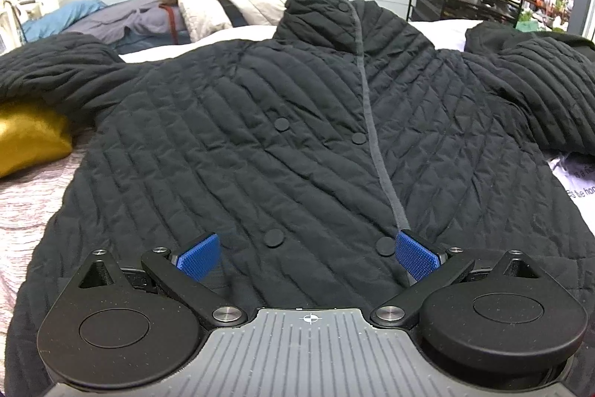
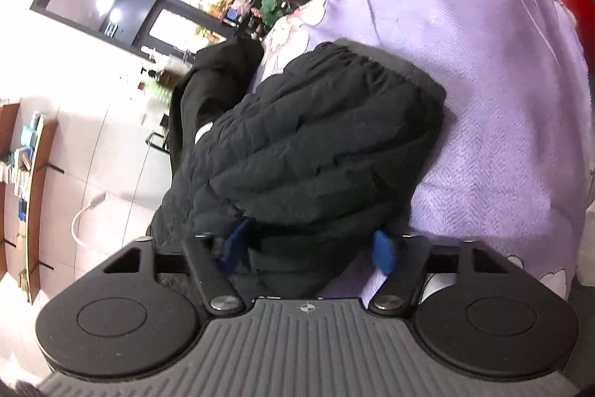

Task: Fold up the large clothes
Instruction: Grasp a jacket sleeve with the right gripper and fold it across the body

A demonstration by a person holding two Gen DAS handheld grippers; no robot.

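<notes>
Left wrist view: we see the black quilted jacket [image 1: 297, 136] lying flat, front up, across the bed [image 1: 33, 211], collar at upper centre, sleeves spread toward both frame edges. The left gripper [image 1: 305, 257] hovers over the hem at lower centre, its jaws wide apart and holding nothing. A yellow cushion [image 1: 29, 136] sits under the sleeve at left.

Right wrist view: the frame is rolled sideways. The right gripper [image 2: 308, 253] has its jaws partly closed around a bunched sleeve [image 2: 316, 155] resting on a purple blanket [image 2: 502, 99]; we cannot tell whether the pads press the fabric.

Risk: a shallow bite on thick padding could let the sleeve slip out mid-fold. Only the left view shows the whole jacket layout; only the right view shows the sleeve grasp.
</notes>
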